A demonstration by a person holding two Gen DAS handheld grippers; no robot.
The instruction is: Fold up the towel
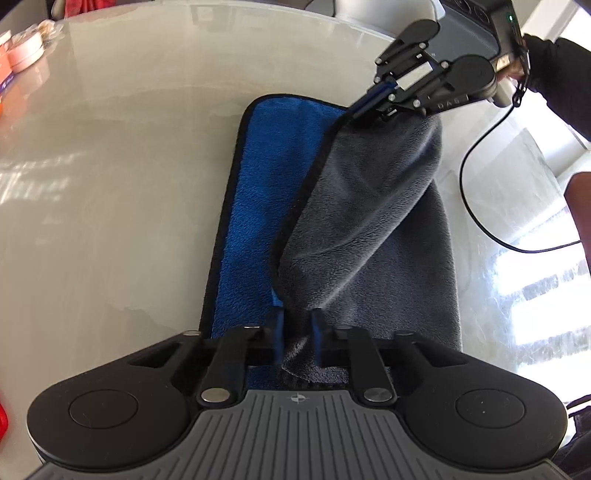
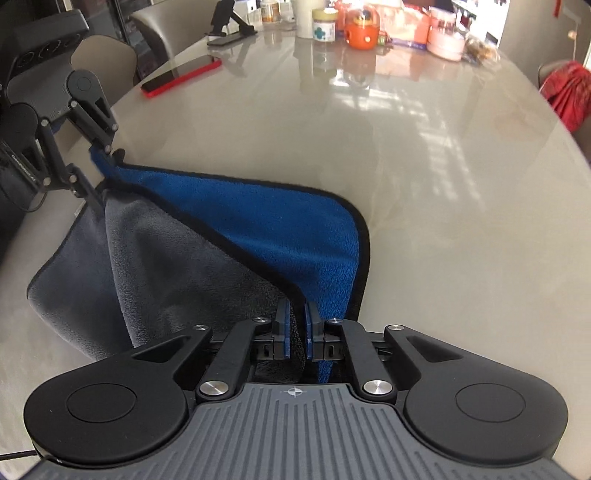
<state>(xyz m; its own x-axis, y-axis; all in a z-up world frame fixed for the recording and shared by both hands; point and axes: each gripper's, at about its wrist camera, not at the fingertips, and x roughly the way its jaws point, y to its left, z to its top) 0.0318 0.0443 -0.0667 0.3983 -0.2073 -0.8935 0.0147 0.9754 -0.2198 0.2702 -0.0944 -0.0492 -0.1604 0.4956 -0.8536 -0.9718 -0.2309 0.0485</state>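
Note:
The towel (image 1: 255,206) is blue on one face and grey on the other, with a black hem, and lies on the glossy beige table (image 1: 110,184). Its grey side (image 1: 369,229) is lifted and folded over the blue. My left gripper (image 1: 297,328) is shut on the near corner of the towel. My right gripper (image 1: 373,105) is shut on the far corner and holds it above the table. In the right wrist view the right gripper (image 2: 295,317) pinches the hem of the towel (image 2: 295,236), and the left gripper (image 2: 101,173) holds the other raised corner at the left.
A red-cased phone (image 2: 181,75) lies at the table's far left edge. Jars, an orange container (image 2: 364,33) and pink tubs (image 2: 445,44) stand along the far end. A black cable (image 1: 480,206) trails over the table. A chair with red cloth (image 2: 567,94) is at the right.

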